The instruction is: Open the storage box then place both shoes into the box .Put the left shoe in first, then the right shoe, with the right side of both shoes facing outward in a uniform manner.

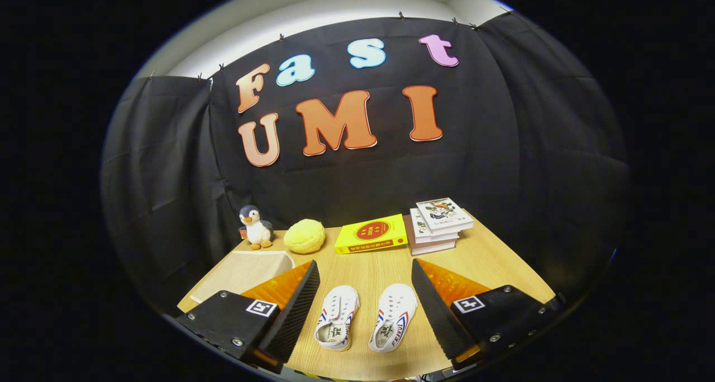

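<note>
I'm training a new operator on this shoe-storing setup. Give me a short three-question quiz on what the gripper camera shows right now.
1. True or false: the gripper is shut on a shoe.
2. Which sits directly beside the toy penguin? A) the stack of books B) the yellow plush ball C) the yellow book
3. Fill in: the two white shoes lie side by side on the wooden table, ______ the open fingers.

Key
1. False: the fingers are spread wide, touching neither shoe.
2. B
3. between
</note>
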The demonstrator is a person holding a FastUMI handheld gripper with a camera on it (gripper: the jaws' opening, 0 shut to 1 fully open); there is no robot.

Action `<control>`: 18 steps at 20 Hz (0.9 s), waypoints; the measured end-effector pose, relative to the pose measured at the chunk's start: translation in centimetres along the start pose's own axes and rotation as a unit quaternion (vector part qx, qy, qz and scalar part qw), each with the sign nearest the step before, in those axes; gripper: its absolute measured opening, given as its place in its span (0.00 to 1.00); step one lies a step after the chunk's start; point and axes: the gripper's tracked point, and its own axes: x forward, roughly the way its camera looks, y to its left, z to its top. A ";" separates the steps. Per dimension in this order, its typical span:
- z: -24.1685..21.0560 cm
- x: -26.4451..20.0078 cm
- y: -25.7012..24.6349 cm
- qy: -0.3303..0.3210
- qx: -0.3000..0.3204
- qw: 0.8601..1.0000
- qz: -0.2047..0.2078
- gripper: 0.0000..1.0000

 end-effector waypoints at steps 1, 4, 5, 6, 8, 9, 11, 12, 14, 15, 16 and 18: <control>0.0 0.1 -0.2 0.000 0.001 1.000 0.000 0.99; 0.3 0.4 -0.8 -0.002 0.010 1.000 -0.009 0.99; 0.2 0.5 -1.1 -0.003 0.010 1.000 -0.013 0.99; 0.1 0.7 -1.2 -0.001 0.010 1.000 -0.017 0.99; -0.3 1.1 -0.9 0.005 0.011 1.000 -0.014 0.99; -0.5 1.3 -0.5 0.008 0.011 1.000 -0.011 0.99; -1.0 1.7 0.3 0.015 0.008 1.000 -0.001 0.99; -1.3 2.0 1.1 0.021 0.008 1.000 0.010 0.99; -2.2 2.6 3.0 0.038 0.020 0.998 0.042 0.98; -2.8 3.1 3.8 0.048 0.026 0.997 0.057 0.98; -3.4 3.6 4.5 0.060 0.029 0.995 0.070 0.98; -4.9 4.5 5.8 0.084 0.031 0.992 0.093 0.98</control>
